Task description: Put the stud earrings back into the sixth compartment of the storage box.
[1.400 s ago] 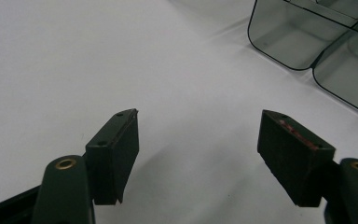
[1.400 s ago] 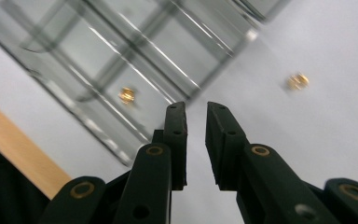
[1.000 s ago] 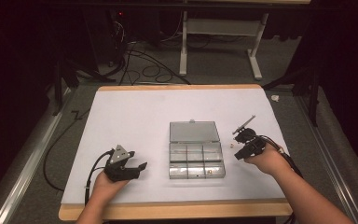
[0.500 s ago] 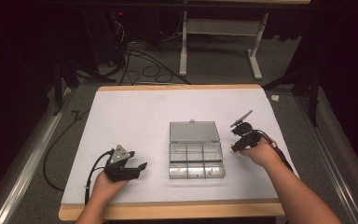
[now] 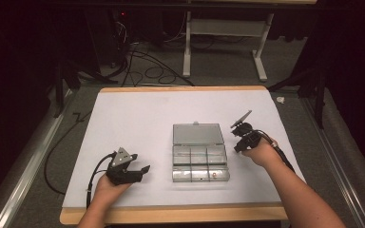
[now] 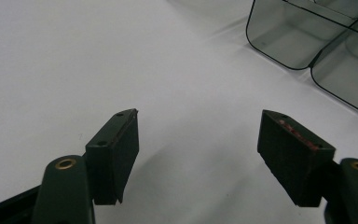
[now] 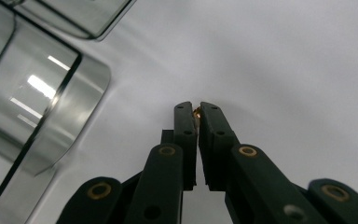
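A clear plastic compartment box [image 5: 199, 164] lies open in the middle of the white table, its lid [image 5: 198, 134] flat behind it. One front compartment holds a small red item [image 5: 214, 175]. My right gripper [image 5: 237, 146] hovers just right of the box, near its lid's corner. Its jaws are shut on a tiny brass-coloured piece [image 7: 197, 112] at the tips of the right gripper [image 7: 197, 111], over bare table beside the box's rounded corner [image 7: 42, 107]. My left gripper [image 5: 141, 171] rests low at the front left, open and holding nothing, its jaws wide apart [image 6: 198, 140] with the box [image 6: 284, 42] ahead.
The white table top [image 5: 138, 118] has a wooden rim along its front. Cables trail from both grippers over the table edges. Beyond the far edge are a dark floor, loose cables [image 5: 147, 66] and a white stand's legs [image 5: 261, 61].
My right gripper has moved away from the front edge and slightly towards the box, still shut. The left gripper has stayed in place.
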Demonstrator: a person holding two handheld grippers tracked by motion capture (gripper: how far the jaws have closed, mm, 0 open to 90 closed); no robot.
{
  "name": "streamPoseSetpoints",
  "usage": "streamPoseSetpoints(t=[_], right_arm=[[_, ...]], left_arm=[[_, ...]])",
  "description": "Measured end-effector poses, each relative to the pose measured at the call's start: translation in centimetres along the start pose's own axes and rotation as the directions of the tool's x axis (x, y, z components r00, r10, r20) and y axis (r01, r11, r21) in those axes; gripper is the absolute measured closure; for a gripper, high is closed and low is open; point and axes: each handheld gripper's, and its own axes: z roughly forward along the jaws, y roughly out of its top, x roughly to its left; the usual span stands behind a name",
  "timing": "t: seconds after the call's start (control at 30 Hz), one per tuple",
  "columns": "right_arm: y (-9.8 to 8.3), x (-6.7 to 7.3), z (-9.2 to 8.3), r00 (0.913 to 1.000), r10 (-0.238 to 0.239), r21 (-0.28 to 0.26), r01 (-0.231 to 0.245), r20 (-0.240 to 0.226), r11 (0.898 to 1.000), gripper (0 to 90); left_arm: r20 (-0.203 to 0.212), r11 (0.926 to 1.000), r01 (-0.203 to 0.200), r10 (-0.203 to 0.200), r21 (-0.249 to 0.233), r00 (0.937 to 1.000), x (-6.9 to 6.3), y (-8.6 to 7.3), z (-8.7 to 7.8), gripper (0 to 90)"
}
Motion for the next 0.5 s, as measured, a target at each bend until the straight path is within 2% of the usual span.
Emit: streamPoseSetpoints(t=[0.23,0.5], right_arm=[[-1.4,0.5,-1.5,0.9996,-0.016,0.004,0.016,-0.021,1.000,87.3],[-3.5,1.1,-2.4,0.9983,-0.025,0.004,0.025,-0.053,1.000,87.0]], left_arm=[[-0.003,1.0000,-0.002,0.002,0.003,1.0000,0.0,0.0,0.0,29.9],[-0.004,1.0000,-0.003,0.003,0.003,1.0000,0.0,0.0,0.0,29.9]])
